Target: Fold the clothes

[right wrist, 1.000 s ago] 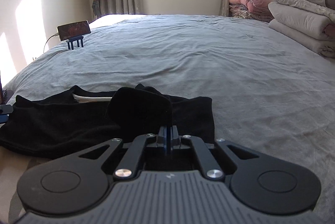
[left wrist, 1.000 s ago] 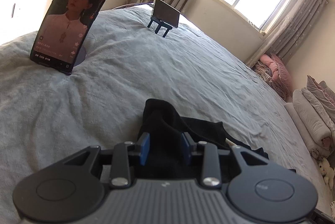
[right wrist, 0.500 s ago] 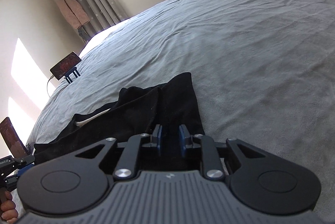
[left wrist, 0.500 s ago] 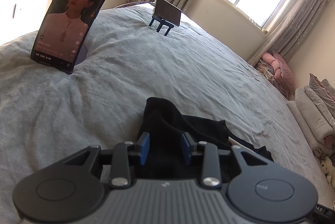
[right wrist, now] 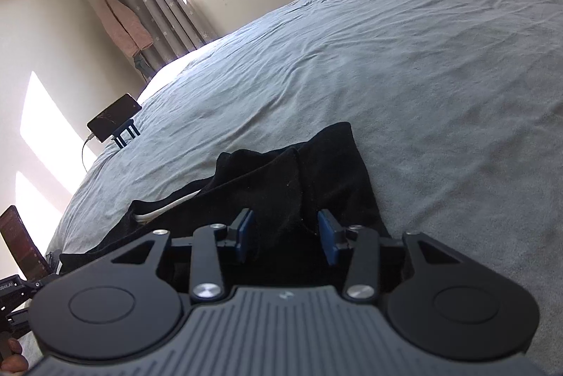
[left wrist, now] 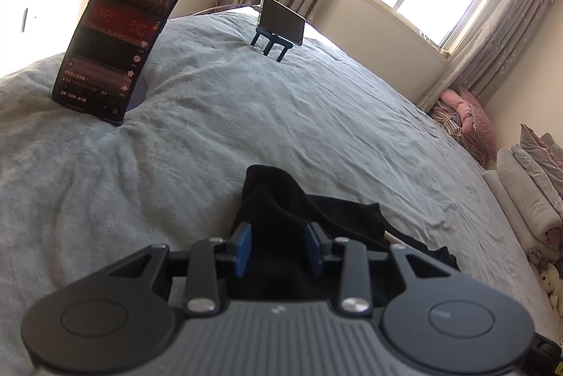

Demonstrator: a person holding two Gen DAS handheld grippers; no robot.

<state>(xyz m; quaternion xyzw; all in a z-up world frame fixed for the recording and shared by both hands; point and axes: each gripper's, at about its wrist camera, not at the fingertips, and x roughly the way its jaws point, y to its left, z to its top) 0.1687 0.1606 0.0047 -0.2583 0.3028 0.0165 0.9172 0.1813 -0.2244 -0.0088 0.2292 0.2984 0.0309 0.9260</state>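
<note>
Low in both frames, jaws parted. Left gripper (left wrist: 278, 247) open around a raised hump of the black garment (left wrist: 281, 217), cloth between the pads, no clamp visible. Right gripper (right wrist: 286, 237) spread wide over the garment's flat edge (right wrist: 316, 179), holding nothing. Garment bunched at lower centre on the grey bed (right wrist: 440, 77), probably mid-fold or being regripped. Further up, upper left: phone on a stand (left wrist: 119, 27), likely propped for viewing.
</note>
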